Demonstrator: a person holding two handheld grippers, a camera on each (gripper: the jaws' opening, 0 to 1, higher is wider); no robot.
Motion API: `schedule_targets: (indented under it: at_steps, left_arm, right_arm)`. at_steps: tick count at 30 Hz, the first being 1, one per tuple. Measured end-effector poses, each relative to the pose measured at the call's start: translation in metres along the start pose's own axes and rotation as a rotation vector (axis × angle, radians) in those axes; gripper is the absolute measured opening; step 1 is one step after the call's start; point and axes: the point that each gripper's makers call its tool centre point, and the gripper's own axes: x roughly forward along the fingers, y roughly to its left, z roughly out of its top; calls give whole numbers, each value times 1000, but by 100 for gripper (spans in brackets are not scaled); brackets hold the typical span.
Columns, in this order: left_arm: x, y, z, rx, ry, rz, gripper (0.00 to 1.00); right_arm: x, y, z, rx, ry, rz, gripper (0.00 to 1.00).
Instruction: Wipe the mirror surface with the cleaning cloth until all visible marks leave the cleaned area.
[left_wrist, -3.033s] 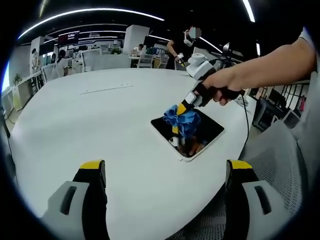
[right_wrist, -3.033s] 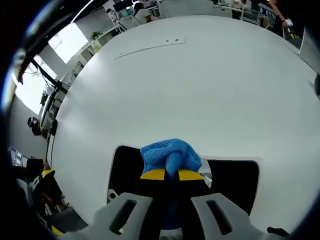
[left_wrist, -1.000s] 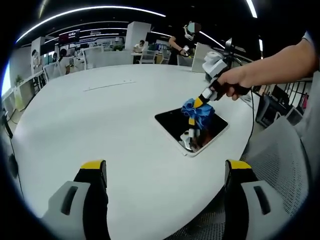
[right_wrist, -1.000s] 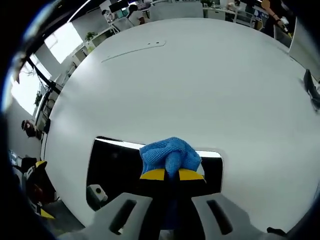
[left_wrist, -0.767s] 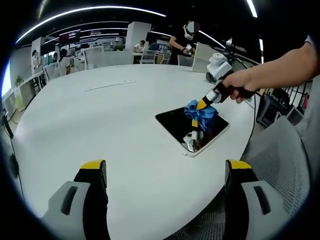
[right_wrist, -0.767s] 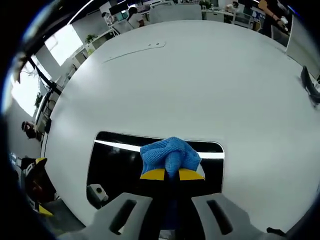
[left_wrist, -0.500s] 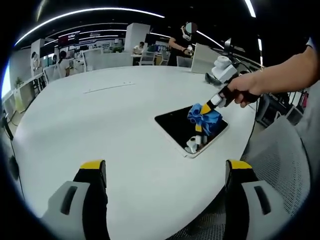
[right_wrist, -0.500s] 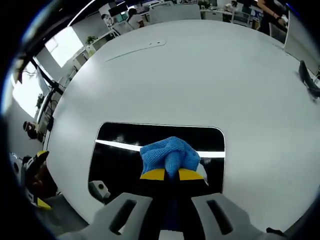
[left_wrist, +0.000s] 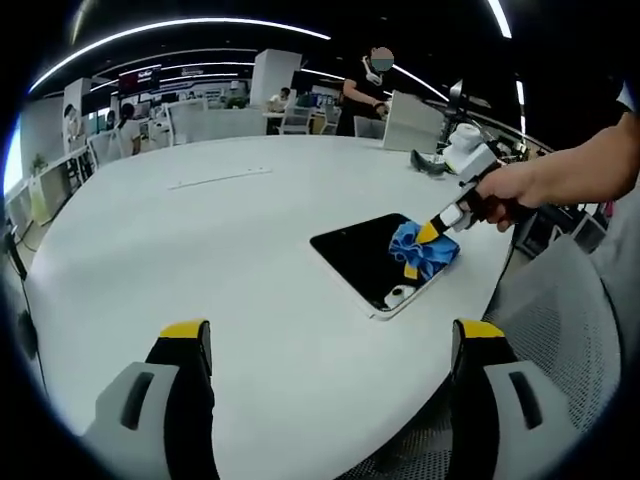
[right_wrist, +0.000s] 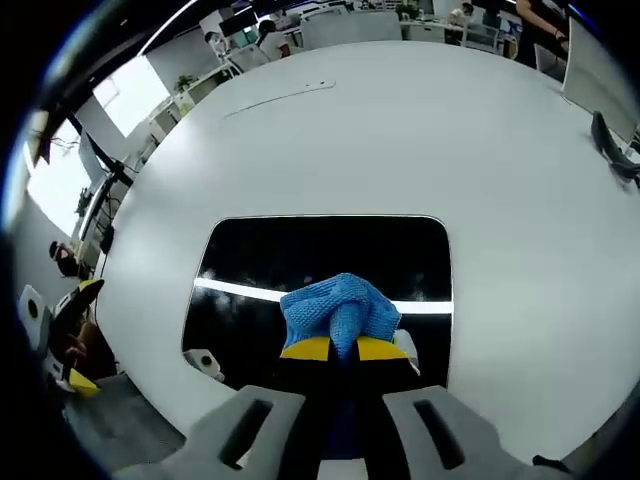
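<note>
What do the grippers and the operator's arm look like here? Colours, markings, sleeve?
Left gripper: two black jaws with yellow tips on pale grey slotted bases. Right gripper: same build, yellow-tipped black jaws on light grey slotted mounts; in the left gripper view it has a black handle and a white box on top. The person's hand and forearm are bare, with a short sleeve edge at the shoulder.

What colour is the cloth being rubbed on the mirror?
Bright blue. The cloth shows best in the right gripper view, pinched at the jaw tips.
</note>
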Motion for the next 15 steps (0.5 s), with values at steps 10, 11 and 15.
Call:
schedule_targets:
  at_steps: [10, 11, 15]
  left_arm:
    - [0, -1, 1, 11, -4, -5, 99]
    - [0, -1, 1, 12, -4, -5, 99]
    - [0, -2, 0, 17, -1, -7, 99]
  right_arm:
    - [-8, 3, -20, 3, -1, -2, 2]
    - [-8, 3, -21, 3, -1, -2, 2]
    - [-12, 5, -29, 6, 7, 2, 2]
